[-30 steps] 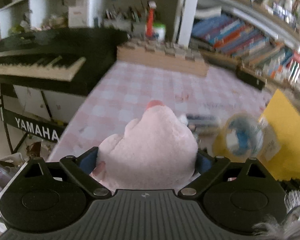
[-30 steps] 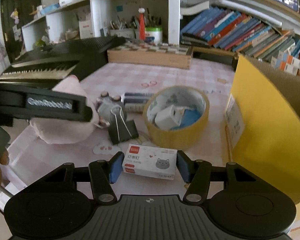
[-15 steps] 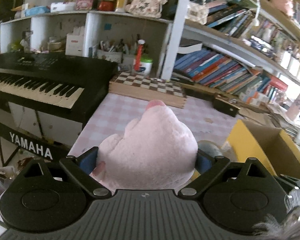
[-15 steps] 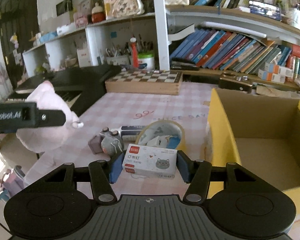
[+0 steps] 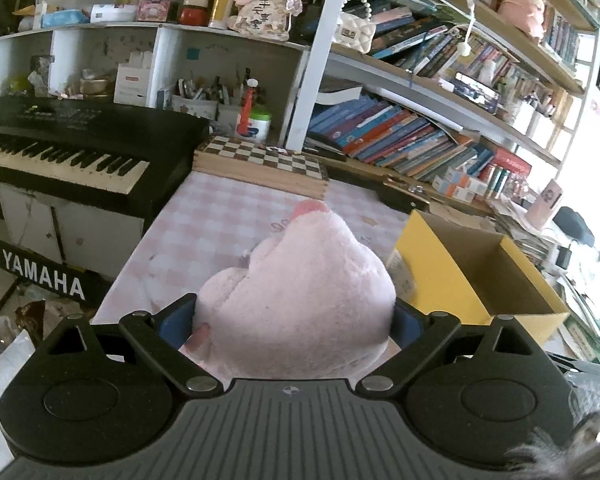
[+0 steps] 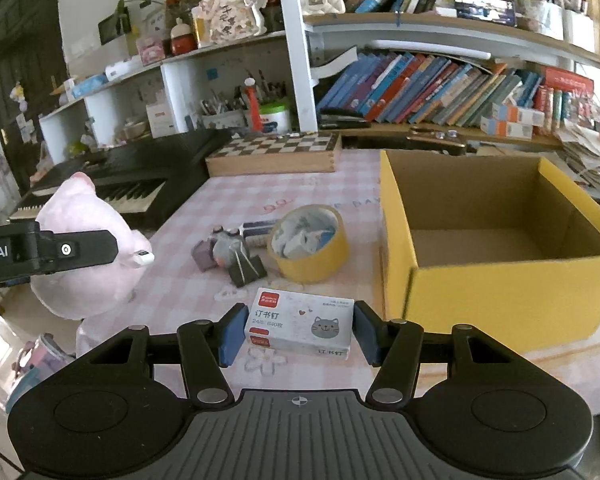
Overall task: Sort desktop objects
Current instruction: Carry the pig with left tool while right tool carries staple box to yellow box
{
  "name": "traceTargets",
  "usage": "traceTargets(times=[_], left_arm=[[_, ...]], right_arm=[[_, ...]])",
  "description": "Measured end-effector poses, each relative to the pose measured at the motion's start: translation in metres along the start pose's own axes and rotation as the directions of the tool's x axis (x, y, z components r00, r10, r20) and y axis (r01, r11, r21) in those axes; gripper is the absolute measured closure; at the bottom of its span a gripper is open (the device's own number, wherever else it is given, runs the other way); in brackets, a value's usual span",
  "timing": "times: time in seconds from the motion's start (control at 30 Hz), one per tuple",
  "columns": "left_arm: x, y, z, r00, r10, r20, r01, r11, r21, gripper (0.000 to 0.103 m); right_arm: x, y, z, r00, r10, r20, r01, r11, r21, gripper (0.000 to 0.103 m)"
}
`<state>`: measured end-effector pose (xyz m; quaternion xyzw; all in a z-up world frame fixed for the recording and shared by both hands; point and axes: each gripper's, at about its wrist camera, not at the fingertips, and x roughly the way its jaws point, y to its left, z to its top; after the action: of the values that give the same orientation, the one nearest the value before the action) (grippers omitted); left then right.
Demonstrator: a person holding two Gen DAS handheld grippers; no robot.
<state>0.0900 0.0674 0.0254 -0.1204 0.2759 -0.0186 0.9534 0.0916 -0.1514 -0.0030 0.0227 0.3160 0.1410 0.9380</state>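
Pink-and-white checked tablecloth (image 6: 236, 196): covering the desk and carrying every item below.

Open yellow cardboard box (image 6: 496, 280): standing on the cloth's right side, its brown interior showing.

Pale pink plush toy (image 5: 300, 292): being pinched by the left gripper (image 5: 296, 320), blue pads pressing into both flanks, and hanging above the cloth's left edge, well apart from the box.

Roll of yellow adhesive tape (image 6: 310, 244): lying flat mid-cloth, small white and blue items sitting in its core.

White staple box with grey cat print (image 6: 300, 328): being clamped between the right gripper (image 6: 298, 332) pads, near the box's front corner.

Black binder clip (image 6: 246, 268): lying just beside the tape, on its left.
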Motion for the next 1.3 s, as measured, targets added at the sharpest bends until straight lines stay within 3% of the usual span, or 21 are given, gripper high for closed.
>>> traceTargets(times=[0.7, 1.3], left_arm=[[-0.048, -0.027, -0.034, 0.987, -0.153, -0.048, 0.156, 0.986, 0.067, 0.008], [-0.036, -0.079, -0.055, 0.938, -0.313, -0.151, 0.333, 0.934, 0.131, 0.008]], right_arm=[[-0.064, -0.005, -0.038, 0.995, -0.094, 0.025, 0.092, 0.992, 0.085, 0.046], [-0.1, -0.043, -0.07, 0.965, -0.261, -0.028, 0.261, 0.945, 0.196, 0.046]])
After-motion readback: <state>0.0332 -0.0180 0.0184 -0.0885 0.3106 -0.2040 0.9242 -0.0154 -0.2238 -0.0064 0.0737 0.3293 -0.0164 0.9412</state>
